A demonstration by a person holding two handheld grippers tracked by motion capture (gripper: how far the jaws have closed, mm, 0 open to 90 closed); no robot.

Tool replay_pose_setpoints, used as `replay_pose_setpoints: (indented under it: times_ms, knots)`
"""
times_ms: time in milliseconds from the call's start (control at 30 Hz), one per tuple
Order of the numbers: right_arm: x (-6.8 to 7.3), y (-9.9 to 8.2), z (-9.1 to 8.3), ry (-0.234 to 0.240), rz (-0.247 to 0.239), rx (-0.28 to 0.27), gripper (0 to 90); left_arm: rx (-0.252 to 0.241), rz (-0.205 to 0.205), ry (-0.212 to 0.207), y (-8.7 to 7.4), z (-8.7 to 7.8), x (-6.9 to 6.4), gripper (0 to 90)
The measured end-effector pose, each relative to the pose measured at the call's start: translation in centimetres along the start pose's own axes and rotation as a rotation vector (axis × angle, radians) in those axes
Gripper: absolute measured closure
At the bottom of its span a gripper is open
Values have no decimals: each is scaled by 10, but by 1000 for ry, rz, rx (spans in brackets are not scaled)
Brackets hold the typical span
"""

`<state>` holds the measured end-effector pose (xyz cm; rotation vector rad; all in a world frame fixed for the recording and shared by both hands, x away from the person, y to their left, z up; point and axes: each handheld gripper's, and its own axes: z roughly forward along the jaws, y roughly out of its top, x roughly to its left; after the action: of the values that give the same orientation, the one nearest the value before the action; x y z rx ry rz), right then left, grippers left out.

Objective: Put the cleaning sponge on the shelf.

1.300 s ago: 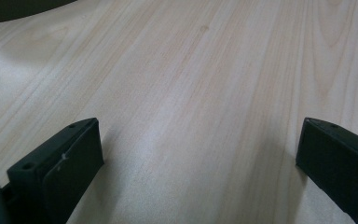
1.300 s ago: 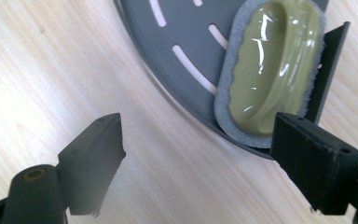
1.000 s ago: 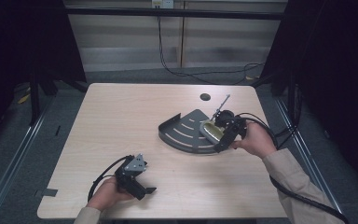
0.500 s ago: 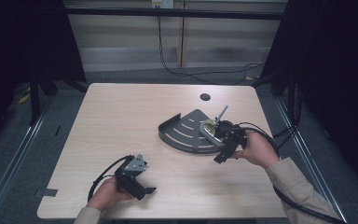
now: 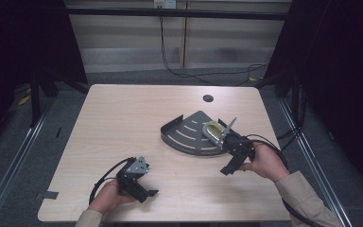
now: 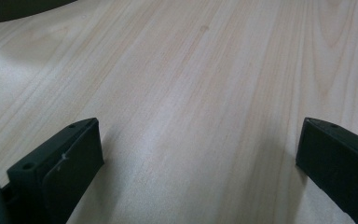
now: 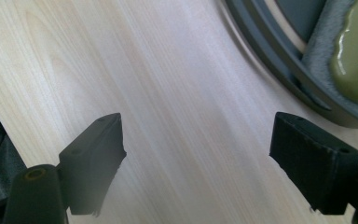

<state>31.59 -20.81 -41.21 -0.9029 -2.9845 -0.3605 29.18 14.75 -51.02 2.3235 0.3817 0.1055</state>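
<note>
Right gripper [image 5: 230,166] jaws wide apart, empty, over bare table [image 5: 123,123] just beside tray [image 5: 184,137] rim. Green dish [image 5: 212,128] lying in tray. Left gripper [image 5: 144,191] gaping, empty, near front edge.

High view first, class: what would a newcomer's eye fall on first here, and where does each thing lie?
The dark grey fan-shaped tray right of the table's middle stands out, with a glossy olive-green dish at its right end. The right gripper sits just beside the tray's near edge, jaws apart over bare wood. The left gripper rests near the front edge of the pale wooden table, also open.
</note>
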Motion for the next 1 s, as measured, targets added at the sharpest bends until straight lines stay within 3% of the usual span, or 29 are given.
replay_pose_setpoints:
  times_ms: [533, 1000]
  knots:
    - [12, -18, 16, 23, -17, -37, 171, 1, 0, 0, 0, 0, 0, 0]
    - [15, -39, 32, 16, 3, -51, 168, 0, 1, 0, 0, 0, 0, 0]
